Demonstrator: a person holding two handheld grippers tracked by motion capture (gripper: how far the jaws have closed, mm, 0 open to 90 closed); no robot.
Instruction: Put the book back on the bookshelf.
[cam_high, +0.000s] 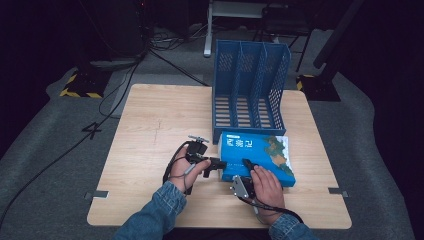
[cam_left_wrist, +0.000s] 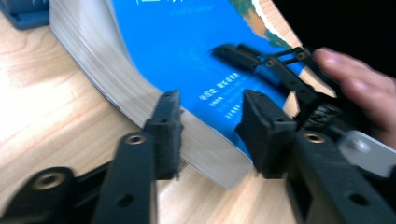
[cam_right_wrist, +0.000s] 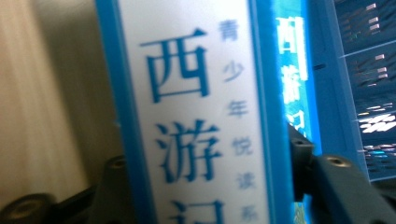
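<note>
Blue-covered book (cam_high: 257, 157) lies flat at the table's (cam_high: 150, 130) centre, its far edge touching the blue file rack (cam_high: 250, 85) at twelve o'clock. I judge the corner could slide free, since my left gripper (cam_high: 212, 164) straddles it with jaws still apart. My right gripper (cam_high: 246, 172) clamps the spine.

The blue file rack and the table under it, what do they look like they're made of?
The file rack looks like moulded plastic: uniform blue, thin walls with perforated sides and a slotted floor. The table shows pale wood grain with a matte finish, though whether solid wood or laminate can't be told.
</note>
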